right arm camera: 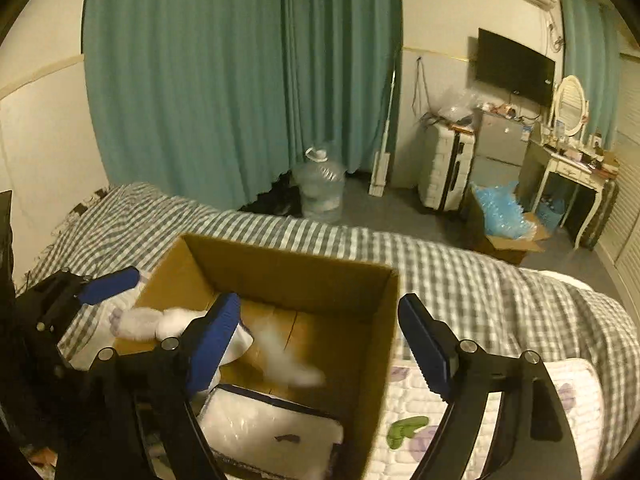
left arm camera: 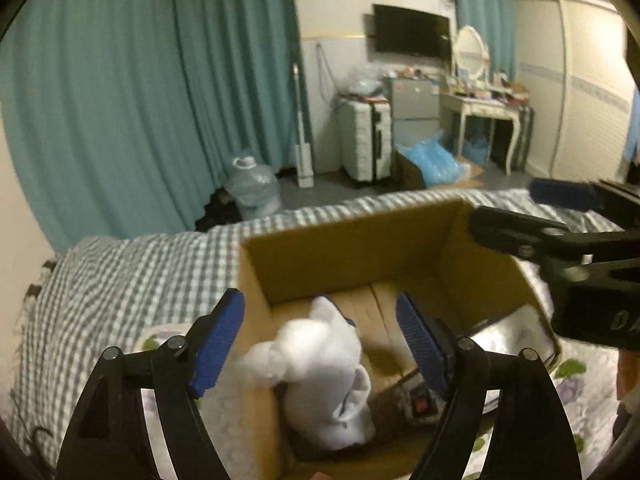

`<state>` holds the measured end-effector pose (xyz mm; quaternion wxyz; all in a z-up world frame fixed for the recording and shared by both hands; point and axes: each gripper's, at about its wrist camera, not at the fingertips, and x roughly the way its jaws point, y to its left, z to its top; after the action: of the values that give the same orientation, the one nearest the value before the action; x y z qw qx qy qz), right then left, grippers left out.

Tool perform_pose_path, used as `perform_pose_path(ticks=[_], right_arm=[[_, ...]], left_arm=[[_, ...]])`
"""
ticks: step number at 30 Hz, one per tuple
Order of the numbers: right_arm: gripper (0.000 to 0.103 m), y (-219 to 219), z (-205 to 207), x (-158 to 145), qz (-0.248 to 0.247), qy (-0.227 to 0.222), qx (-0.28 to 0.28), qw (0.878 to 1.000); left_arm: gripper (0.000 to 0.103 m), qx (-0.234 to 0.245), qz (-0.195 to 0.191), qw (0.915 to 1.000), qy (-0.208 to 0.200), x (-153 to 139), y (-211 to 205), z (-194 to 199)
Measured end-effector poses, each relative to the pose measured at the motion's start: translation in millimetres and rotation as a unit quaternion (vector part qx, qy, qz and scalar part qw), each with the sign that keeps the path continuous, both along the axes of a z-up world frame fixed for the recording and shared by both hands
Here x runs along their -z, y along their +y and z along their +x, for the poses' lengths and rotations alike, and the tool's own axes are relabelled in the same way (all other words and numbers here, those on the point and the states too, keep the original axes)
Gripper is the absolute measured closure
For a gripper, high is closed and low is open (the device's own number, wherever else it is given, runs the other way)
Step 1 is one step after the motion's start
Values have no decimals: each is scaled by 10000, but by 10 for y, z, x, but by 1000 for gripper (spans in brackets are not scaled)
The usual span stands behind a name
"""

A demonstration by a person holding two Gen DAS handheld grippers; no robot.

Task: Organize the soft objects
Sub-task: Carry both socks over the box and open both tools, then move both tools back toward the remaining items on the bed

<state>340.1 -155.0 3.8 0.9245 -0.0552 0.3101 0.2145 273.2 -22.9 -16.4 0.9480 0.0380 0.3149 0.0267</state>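
Observation:
An open cardboard box [left arm camera: 352, 252] stands on the bed; it also shows in the right wrist view [right arm camera: 288, 268]. Inside lies a white soft bundle [left arm camera: 320, 364], seen blurred in the right wrist view [right arm camera: 152, 322], and a white padded item in a clear zip bag [right arm camera: 272, 428]. A blurred white piece [right arm camera: 288, 360] is in mid-air over the box floor. My left gripper [left arm camera: 320, 344] is open and empty above the white bundle. My right gripper [right arm camera: 316, 344] is open and empty over the box's right wall.
The bed has a grey checked cover [right arm camera: 460, 280] and a floral quilt [right arm camera: 412, 412] beside the box. Beyond the bed are teal curtains [right arm camera: 240, 80], a water jug [right arm camera: 320, 188], a white suitcase [right arm camera: 444, 168], a dressing table [right arm camera: 572, 168] and a box of blue bags [right arm camera: 500, 216].

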Motion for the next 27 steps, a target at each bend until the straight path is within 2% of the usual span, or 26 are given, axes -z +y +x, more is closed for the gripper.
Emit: perform_pose_path(ticks=[3, 6, 8, 9, 10, 11, 13, 15, 18, 21, 24, 27], right_arm=[[21, -118, -120, -215, 161, -43, 131, 9998], [20, -228, -350, -521, 237, -140, 190, 9994], [12, -312, -608, -824, 239, -374, 276, 9986], [11, -343, -768, -992, 246, -490, 290, 9981], [9, -376, -909, -1143, 270, -592, 300, 9974], [8, -393, -1038, -1251, 306, -684, 298, 9967], [5, -407, -1318, -1462, 348, -831, 278, 9955], [3, -385, -1586, -1634, 320, -907, 235, 9951], [3, -311, -1966, -1767, 160, -992, 101, 9949], [3, -216, -2196, -1736, 62, -989, -27, 9951], [3, -143, -2386, -1542, -35, -964, -120, 9953], [3, -49, -2446, -1187, -194, -862, -122, 9960]], left_arm=[[24, -90, -13, 9996, -264, -294, 81, -209], [24, -144, -50, 9980, -617, -709, 186, -581], [24, -116, -62, 9963, -850, -999, 242, -869], [22, -105, -45, 9950, -996, -1162, 248, -1039], [11, -96, -21, 9936, -1124, -1297, 251, -1179], [6, -108, 7, 9921, -1247, -1415, 254, -1305], [5, -109, 73, 9876, -1566, -1620, 268, -1637], [5, -143, 94, 9851, -1710, -1738, 311, -1897], [5, -117, -30, 9857, -1683, -1751, 418, -2163], [5, -135, -151, 9888, -1480, -1560, 532, -2283], [5, -348, -166, 9926, -1154, -1289, 562, -2257], [5, -458, -263, 9958, -748, -880, 671, -2158]])
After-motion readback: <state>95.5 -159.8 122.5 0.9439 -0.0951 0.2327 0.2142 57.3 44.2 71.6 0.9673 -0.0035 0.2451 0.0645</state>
